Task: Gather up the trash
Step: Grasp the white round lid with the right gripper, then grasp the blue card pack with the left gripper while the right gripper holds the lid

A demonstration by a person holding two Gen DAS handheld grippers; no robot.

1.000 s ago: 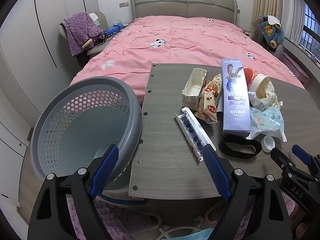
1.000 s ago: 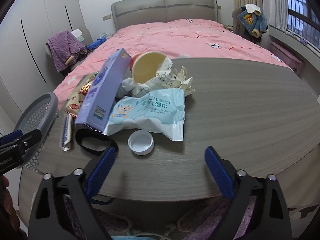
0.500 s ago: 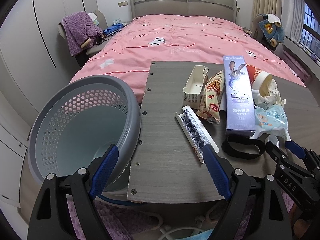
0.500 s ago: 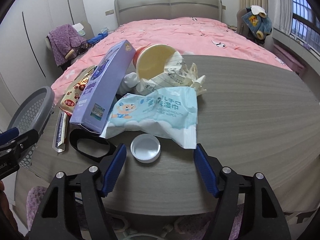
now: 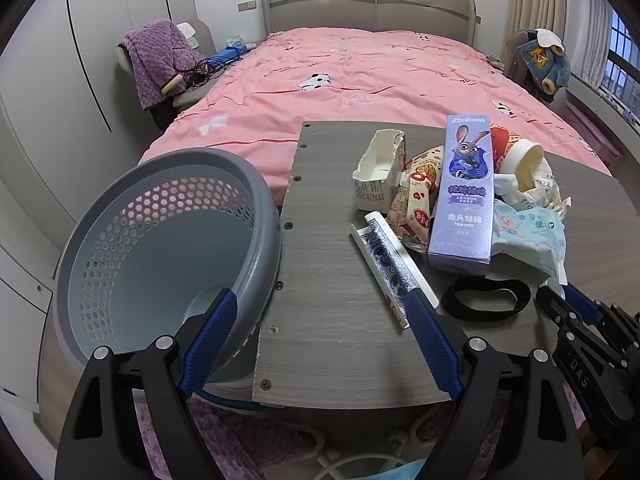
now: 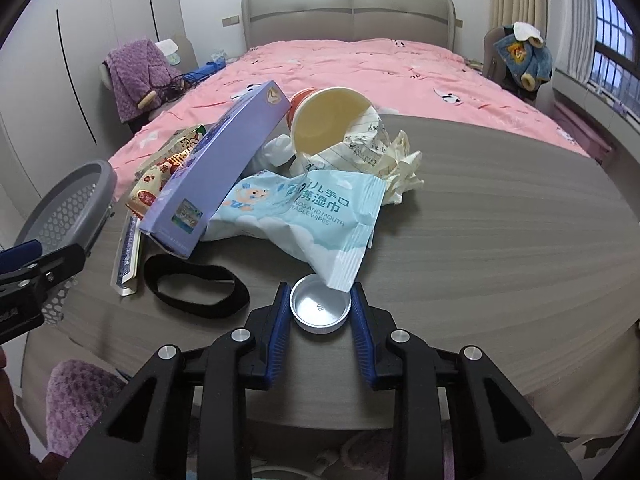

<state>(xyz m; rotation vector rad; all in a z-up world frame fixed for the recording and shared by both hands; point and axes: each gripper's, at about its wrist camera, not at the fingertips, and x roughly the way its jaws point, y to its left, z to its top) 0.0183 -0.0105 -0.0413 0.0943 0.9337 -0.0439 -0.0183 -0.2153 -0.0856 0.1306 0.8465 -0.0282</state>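
Trash lies piled on the grey wooden table point(image 6: 500, 240): a purple toothpaste box point(image 6: 216, 172), a blue wipes pack point(image 6: 312, 212), a paper cup point(image 6: 332, 120), crumpled paper point(image 6: 400, 164), snack wrappers point(image 5: 416, 200), a torn white carton point(image 5: 378, 172), a long blue-patterned box point(image 5: 390, 268) and a black band point(image 6: 196, 290). My right gripper point(image 6: 320, 308) is shut on a white bottle cap point(image 6: 320, 308) lying on the table. My left gripper point(image 5: 320, 332) is open and empty at the table's near edge, beside the grey perforated bin point(image 5: 160, 256).
The bin also shows in the right wrist view point(image 6: 68, 204) at the table's left end. A pink bed point(image 5: 360, 80) lies behind the table. A chair with purple cloth point(image 5: 160, 60) stands far left, and another chair with a blue jacket point(image 5: 540, 60) far right.
My right gripper has moved forward and closed its fingers around the white cap. My left gripper has stayed by the bin, drifting slightly.
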